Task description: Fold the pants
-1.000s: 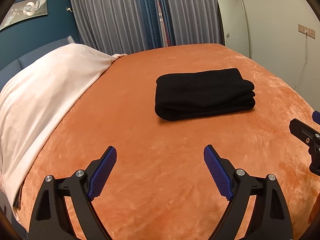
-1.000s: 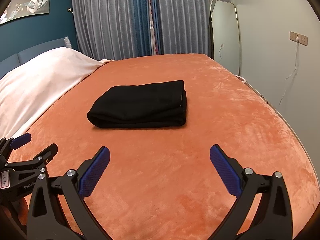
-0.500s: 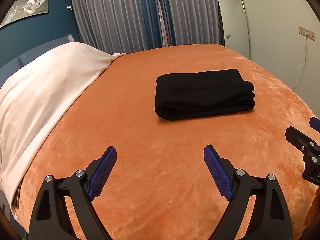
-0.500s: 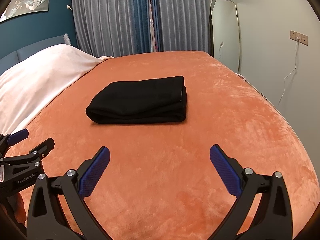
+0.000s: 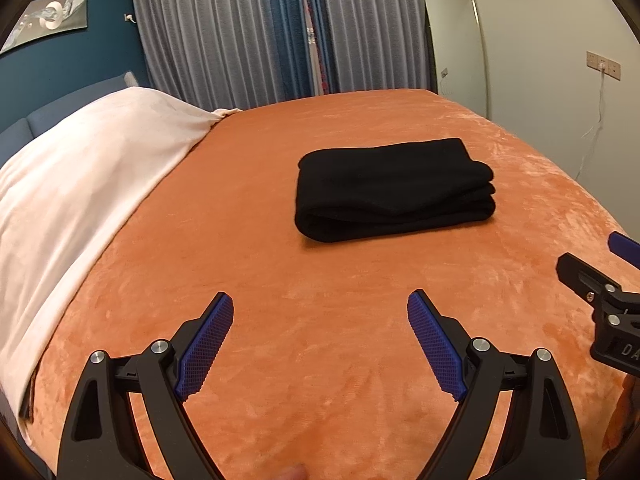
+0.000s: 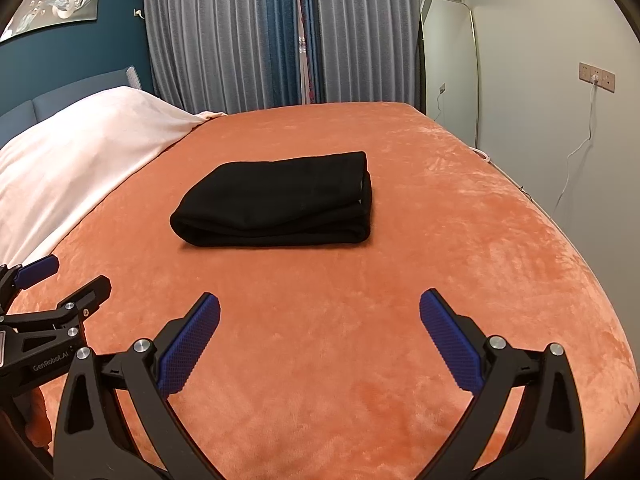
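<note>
I see an orange blanket [image 5: 280,248] covering the bed. White pillow cover [image 5: 80,184] at nine o'clock. Grey curtains [image 6: 240,40] at twelve. Tall mirror [image 6: 448,68] at two, wall socket [image 6: 596,77] with white cable beside it.

Orange bed cover [image 5: 320,320], grey curtains [image 5: 224,32], teal wall w/ picture [image 5: 48,16], mirror [image 6: 450,64] by white wall
</note>
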Motion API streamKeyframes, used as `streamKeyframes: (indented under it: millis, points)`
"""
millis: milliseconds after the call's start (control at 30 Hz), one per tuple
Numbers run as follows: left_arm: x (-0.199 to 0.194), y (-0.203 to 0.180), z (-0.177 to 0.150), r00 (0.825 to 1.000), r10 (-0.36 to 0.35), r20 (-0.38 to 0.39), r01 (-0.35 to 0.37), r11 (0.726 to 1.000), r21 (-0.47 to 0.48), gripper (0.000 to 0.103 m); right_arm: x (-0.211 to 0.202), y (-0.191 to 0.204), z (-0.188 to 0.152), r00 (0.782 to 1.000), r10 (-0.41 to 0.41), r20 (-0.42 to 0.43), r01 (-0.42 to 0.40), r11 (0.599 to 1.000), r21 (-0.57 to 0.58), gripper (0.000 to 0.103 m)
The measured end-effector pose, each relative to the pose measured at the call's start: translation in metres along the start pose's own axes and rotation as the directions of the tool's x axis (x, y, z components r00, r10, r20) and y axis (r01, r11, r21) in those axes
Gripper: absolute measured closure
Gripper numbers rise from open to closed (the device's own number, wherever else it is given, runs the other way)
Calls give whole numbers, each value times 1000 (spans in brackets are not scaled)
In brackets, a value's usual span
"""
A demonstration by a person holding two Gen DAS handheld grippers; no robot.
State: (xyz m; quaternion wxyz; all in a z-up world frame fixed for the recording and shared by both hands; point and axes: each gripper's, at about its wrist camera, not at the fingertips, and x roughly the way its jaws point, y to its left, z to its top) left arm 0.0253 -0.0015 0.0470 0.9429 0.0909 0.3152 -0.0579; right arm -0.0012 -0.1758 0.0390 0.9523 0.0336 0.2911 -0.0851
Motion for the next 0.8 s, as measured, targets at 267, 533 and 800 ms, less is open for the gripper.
streamKeyframes:
  millis: [267,533,800]
  points:
    - [6,-3,-3,1000,17,-20,-17,1000,-8,16,0,-2,-1,1000,2,-4,-2,1000,-2,5]
    - [-3,-4,-9,997,55,59,-53,998,-31,16,0,-5,-6,1000,0,-13,0,1000,-2,5]
    - [-15,-14,-10,997,22,80,-26,999,44,16,2,-8,-15,999,-4,-34,4,1000,-1,5]
